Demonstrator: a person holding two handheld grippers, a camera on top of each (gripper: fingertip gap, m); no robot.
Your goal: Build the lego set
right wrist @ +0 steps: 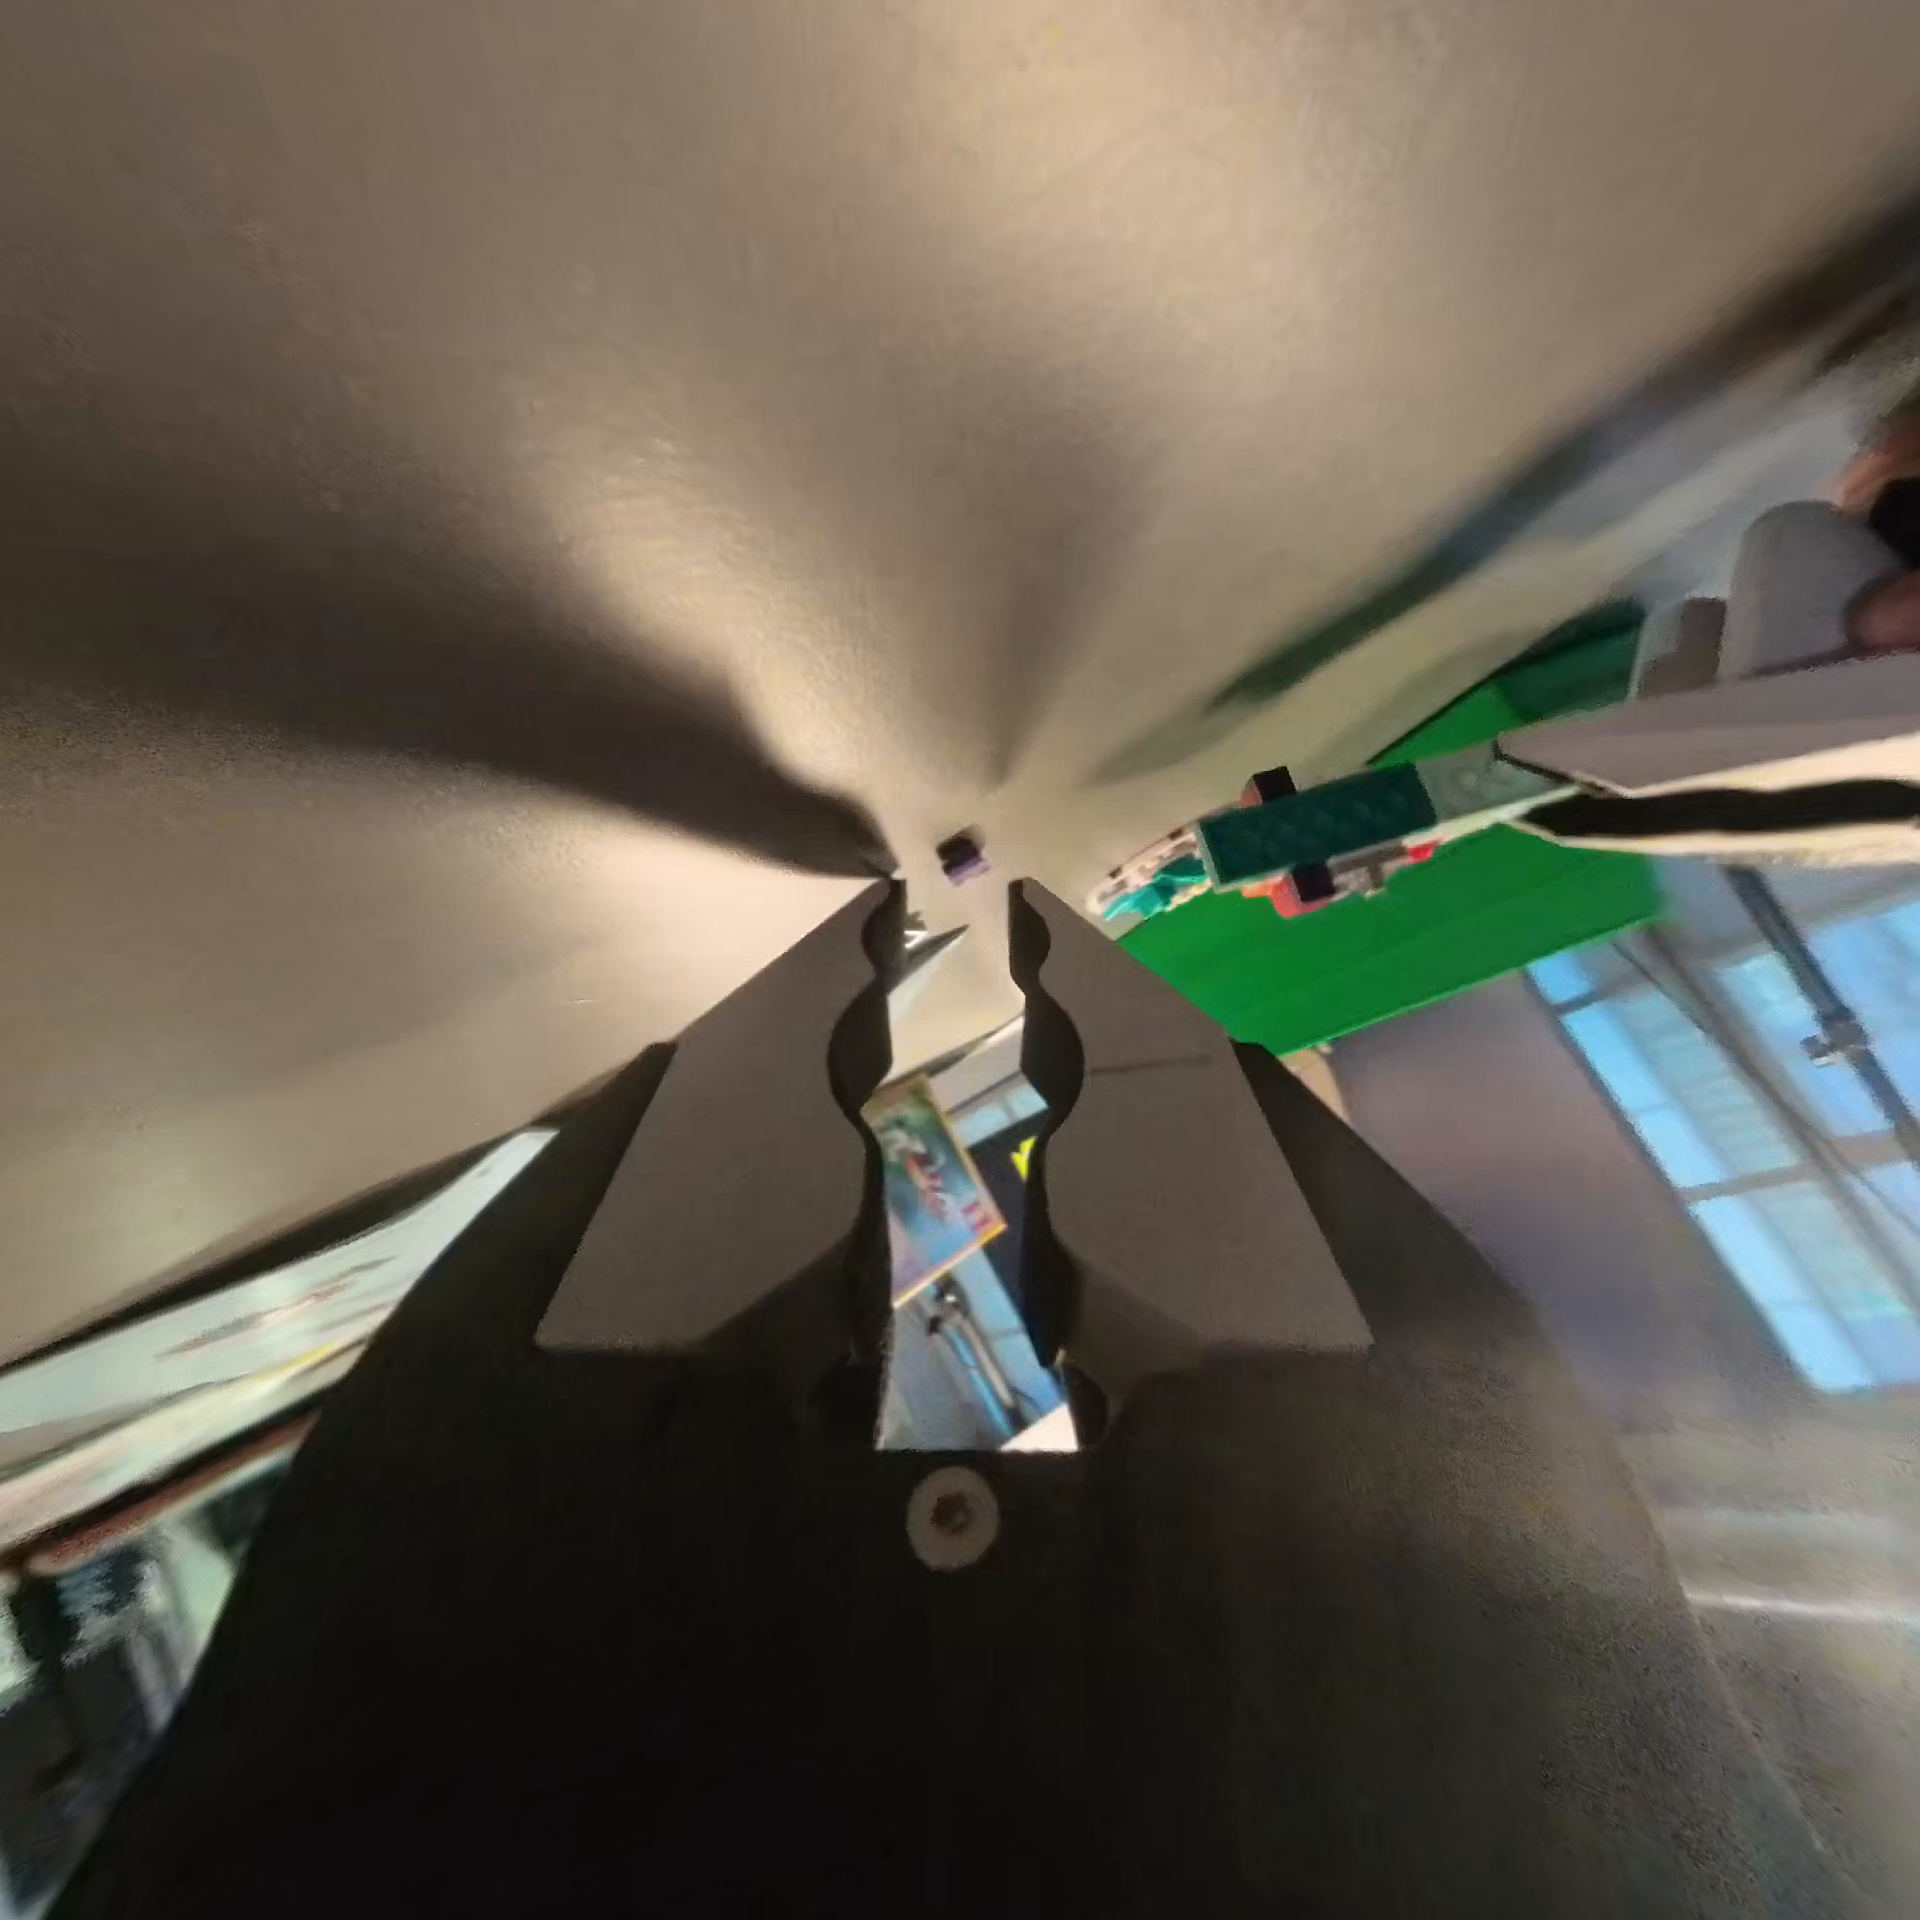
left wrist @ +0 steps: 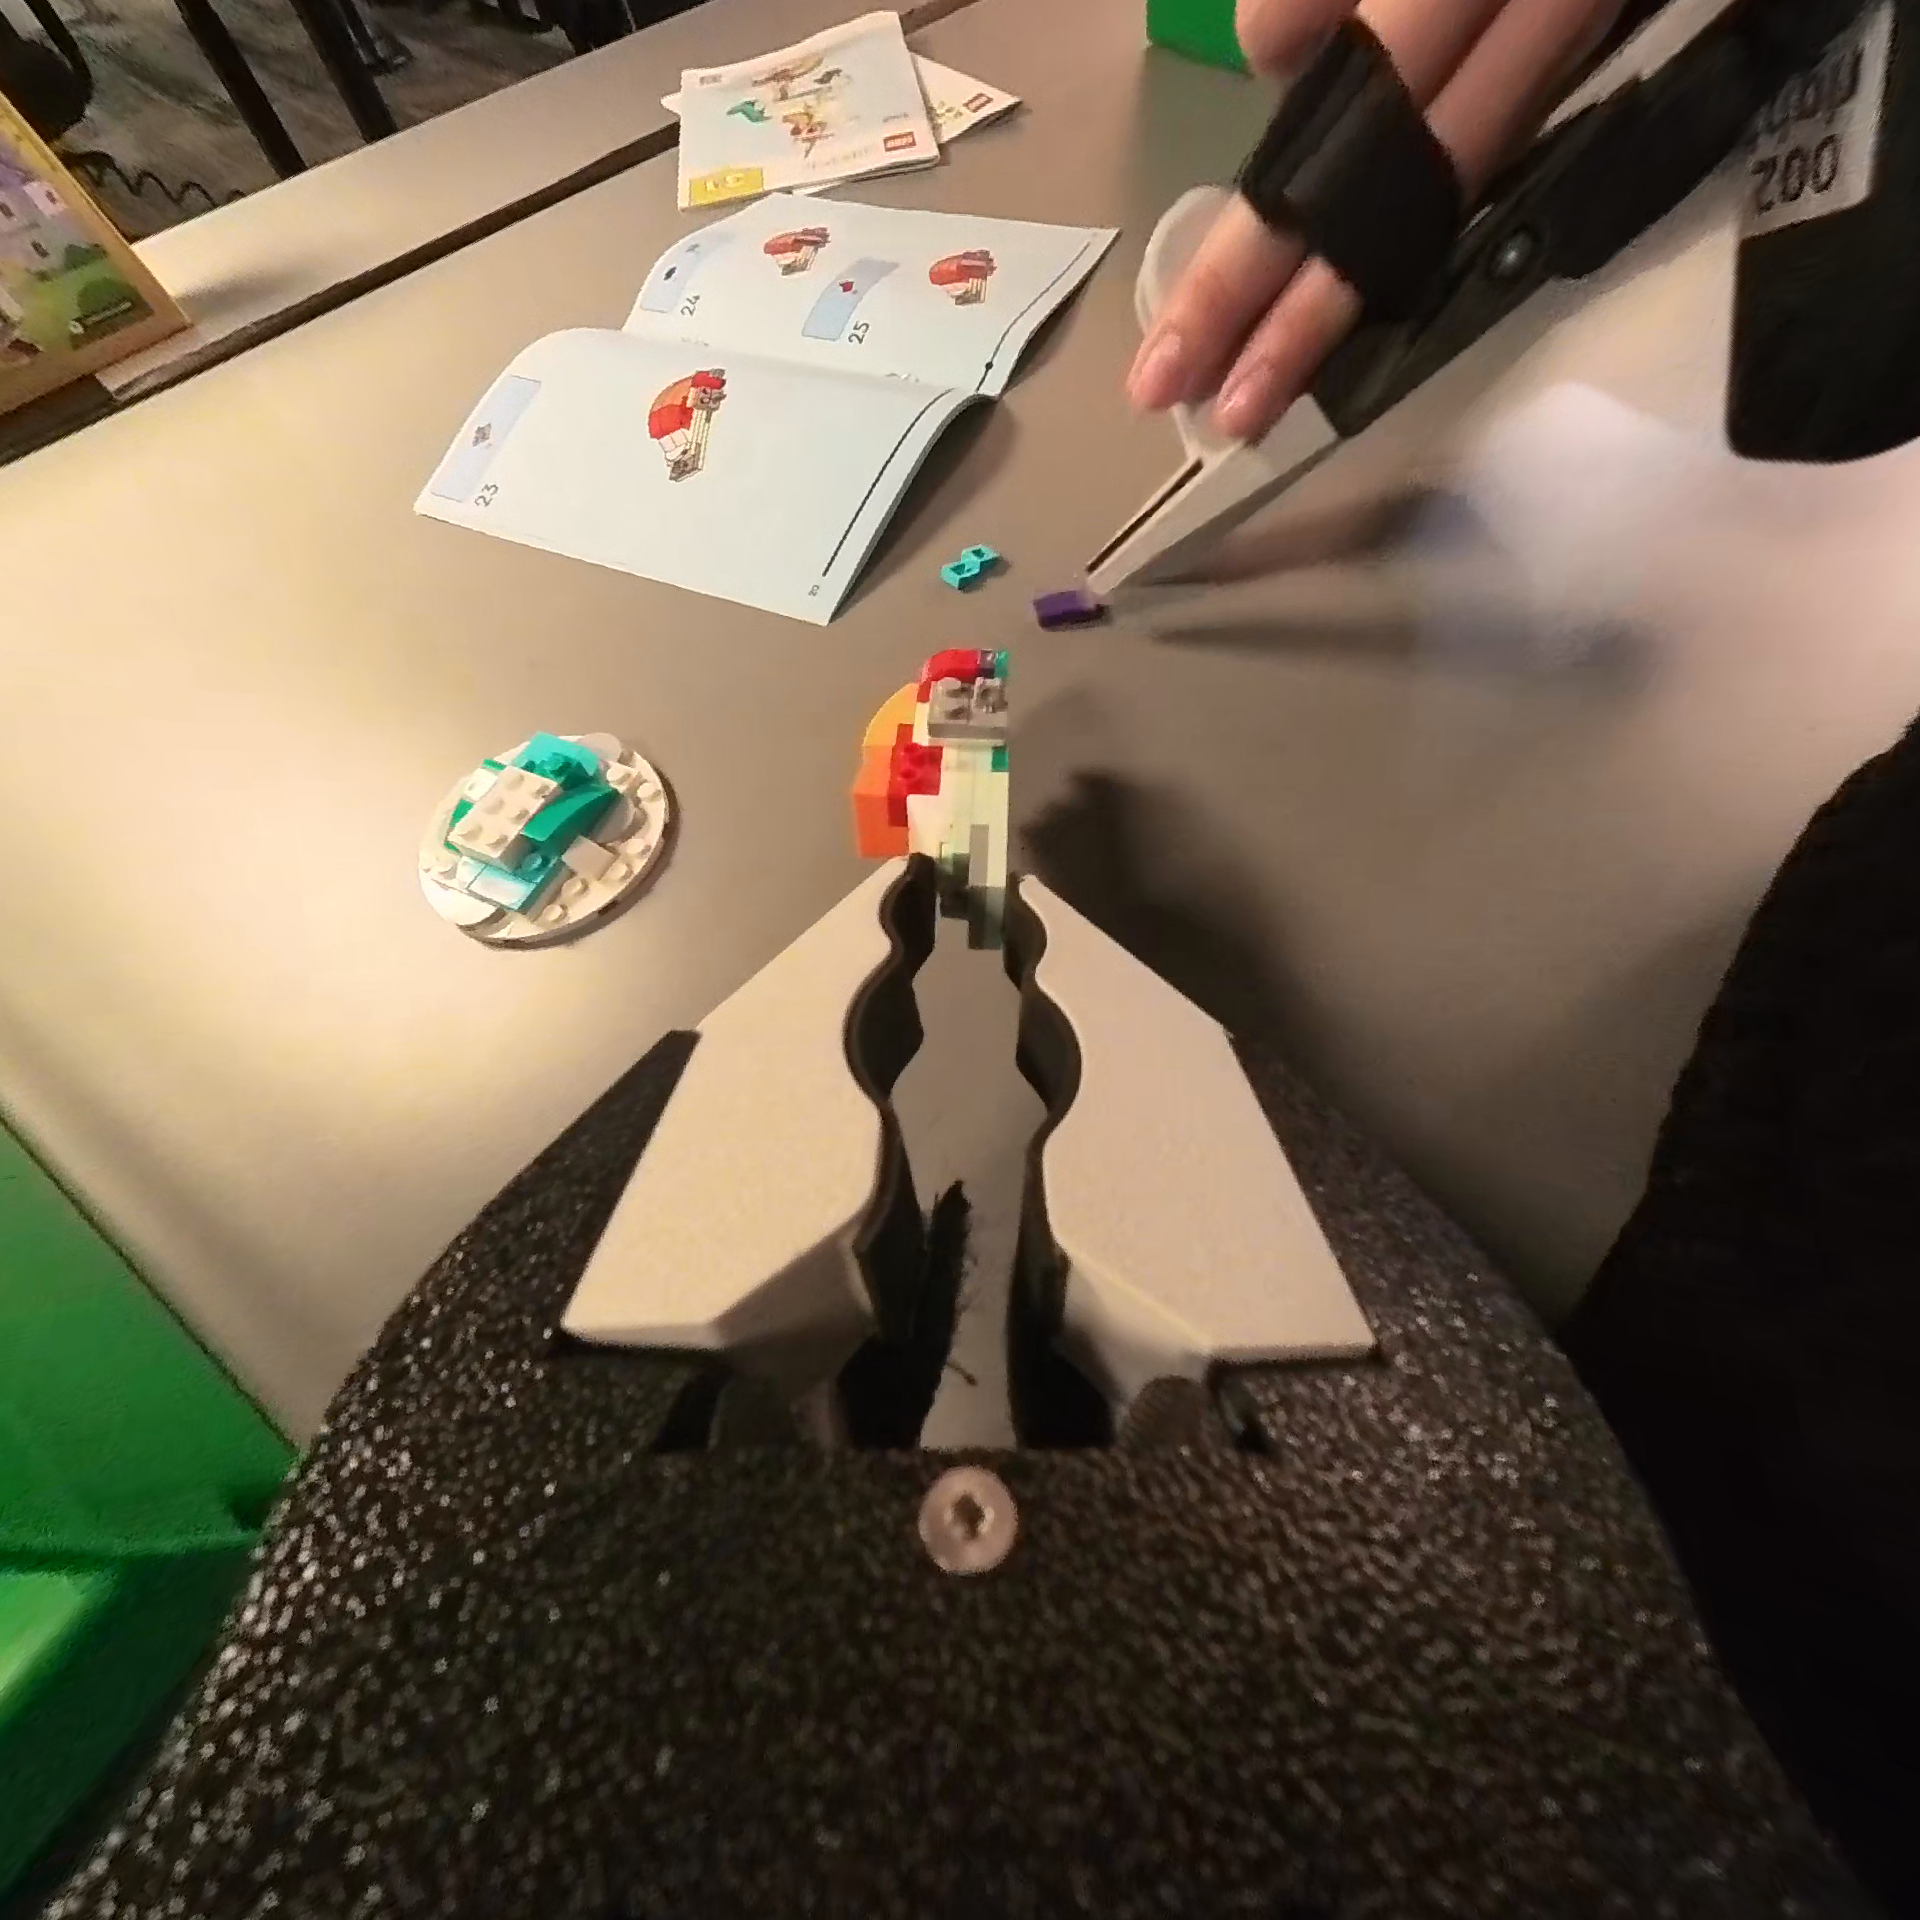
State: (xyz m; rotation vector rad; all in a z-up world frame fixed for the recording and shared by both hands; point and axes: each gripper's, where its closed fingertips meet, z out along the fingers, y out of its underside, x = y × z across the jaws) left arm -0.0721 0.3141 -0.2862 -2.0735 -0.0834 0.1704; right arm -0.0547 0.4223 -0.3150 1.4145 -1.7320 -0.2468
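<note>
The small purple piece (right wrist: 960, 858) lies on the counter (left wrist: 312, 644) just beyond the parted tips of the right hand-held gripper (right wrist: 954, 885), which is far nearer than the left hand-held gripper (left wrist: 971, 883) clamped on the figure (left wrist: 940, 769).

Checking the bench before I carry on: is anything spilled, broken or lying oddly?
Nothing stands out. The left gripper holds the partial figure; a purple piece and a teal piece lie loose on the table near the open booklet, and the round base build sits flat.
</note>
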